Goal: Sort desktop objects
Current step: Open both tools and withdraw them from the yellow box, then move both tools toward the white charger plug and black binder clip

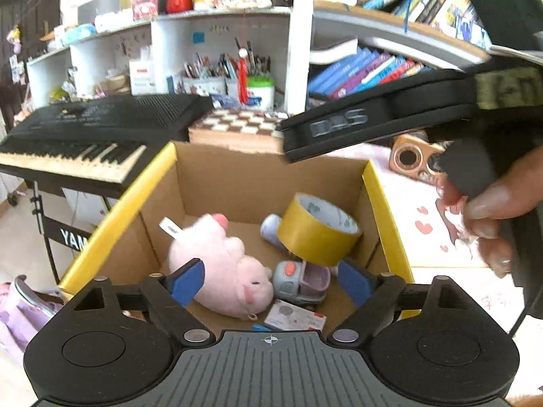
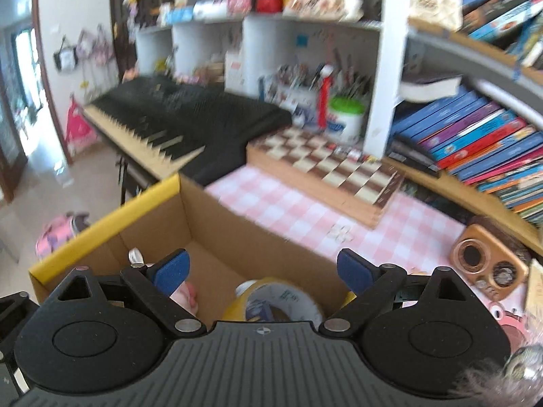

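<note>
The left gripper (image 1: 270, 283) hangs over the open cardboard box (image 1: 237, 179) with its blue pads (image 1: 187, 281) spread wide and nothing between them. Inside the box, just ahead of and below those fingers, lies a pink plush toy (image 1: 227, 264) on its side, reaching from the left pad toward the middle. To its right sits a small grey toy car (image 1: 300, 281), and in front of that a small flat carton (image 1: 294, 317) close to the gripper's body. A roll of yellow tape (image 1: 317, 230) stands tilted against the right wall of the box, beyond the right pad, with a pale cylindrical object (image 1: 269, 230) partly hidden behind it.

The right gripper (image 2: 263, 273) is released too, its jaws wide and empty, held above the near right part of the same box (image 2: 217, 210). From its camera the tape roll (image 2: 275, 300) shows just under the gap between the fingers, and a bit of the pink plush (image 2: 185, 296) peeks out beside the left pad.

In the left view the right tool passes across the upper right, gripped by a hand (image 1: 492, 210). The box stands on a pink checked tablecloth (image 2: 305, 203), near a chessboard (image 2: 325, 166) and a black keyboard (image 2: 176, 118)
</note>
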Available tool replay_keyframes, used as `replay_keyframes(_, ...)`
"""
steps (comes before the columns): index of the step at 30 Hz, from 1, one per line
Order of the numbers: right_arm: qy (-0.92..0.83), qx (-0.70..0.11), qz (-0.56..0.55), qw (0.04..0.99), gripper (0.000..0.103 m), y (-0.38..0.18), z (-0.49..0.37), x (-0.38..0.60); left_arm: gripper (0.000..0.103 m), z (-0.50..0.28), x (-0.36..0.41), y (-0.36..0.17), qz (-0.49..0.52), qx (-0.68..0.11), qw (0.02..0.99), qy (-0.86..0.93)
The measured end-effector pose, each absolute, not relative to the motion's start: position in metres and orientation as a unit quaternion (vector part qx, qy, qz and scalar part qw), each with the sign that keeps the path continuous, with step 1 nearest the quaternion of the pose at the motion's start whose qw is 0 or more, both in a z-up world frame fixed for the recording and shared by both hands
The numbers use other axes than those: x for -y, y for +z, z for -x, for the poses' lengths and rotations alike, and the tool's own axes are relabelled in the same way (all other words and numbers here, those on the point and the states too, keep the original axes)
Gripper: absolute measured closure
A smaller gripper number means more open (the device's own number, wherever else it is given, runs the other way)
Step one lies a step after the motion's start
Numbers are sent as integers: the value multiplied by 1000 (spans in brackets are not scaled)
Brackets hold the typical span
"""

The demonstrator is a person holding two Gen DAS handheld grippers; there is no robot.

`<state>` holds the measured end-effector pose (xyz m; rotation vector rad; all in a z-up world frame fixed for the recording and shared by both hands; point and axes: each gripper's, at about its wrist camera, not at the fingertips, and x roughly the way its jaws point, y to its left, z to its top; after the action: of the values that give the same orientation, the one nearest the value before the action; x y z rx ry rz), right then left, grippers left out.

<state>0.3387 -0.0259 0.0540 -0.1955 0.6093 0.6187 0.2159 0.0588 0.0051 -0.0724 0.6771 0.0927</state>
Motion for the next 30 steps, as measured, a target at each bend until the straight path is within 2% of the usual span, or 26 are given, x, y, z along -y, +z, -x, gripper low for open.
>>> replay_keyframes(11, 216, -235, 45, 947, 9, 79, -279, 90, 12, -172, -89, 29, 48, -280, 956, 78)
replay_keyframes(30, 98, -232, 3, 968, 9, 45, -142, 147, 9, -96, -89, 33, 39, -270, 961, 53)
